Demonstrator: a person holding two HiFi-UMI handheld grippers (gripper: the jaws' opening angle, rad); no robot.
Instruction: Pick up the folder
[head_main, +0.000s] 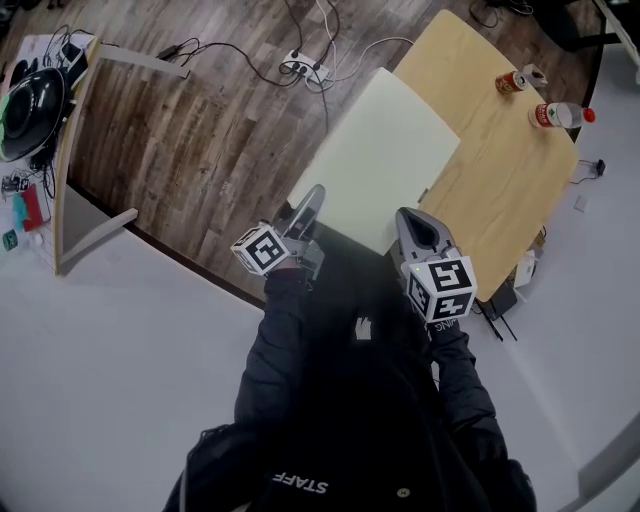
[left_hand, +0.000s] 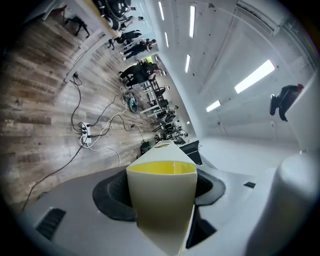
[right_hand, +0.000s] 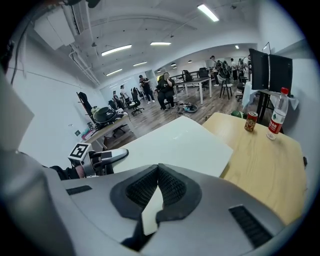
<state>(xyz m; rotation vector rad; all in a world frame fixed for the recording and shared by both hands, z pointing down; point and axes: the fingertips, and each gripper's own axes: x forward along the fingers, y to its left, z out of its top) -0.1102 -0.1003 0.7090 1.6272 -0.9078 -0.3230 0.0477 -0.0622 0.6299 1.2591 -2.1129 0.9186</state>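
A pale cream folder (head_main: 375, 160) hangs above the wooden table (head_main: 510, 180), held at its near edge by both grippers. My left gripper (head_main: 310, 200) grips the near left corner. In the left gripper view the folder (left_hand: 162, 200) stands end-on between the pads, bulging open with a yellow inside, and my left gripper (left_hand: 161, 187) is shut on it. My right gripper (head_main: 403, 218) holds the near right corner. In the right gripper view the folder (right_hand: 175, 145) spreads out ahead, and my right gripper (right_hand: 158, 174) is shut on its thin edge.
A red can (head_main: 510, 82) and a plastic bottle (head_main: 560, 115) stand at the table's far end. A power strip with cables (head_main: 300, 68) lies on the wooden floor. A second desk (head_main: 60, 150) with clutter is at the left. People sit far off in the room.
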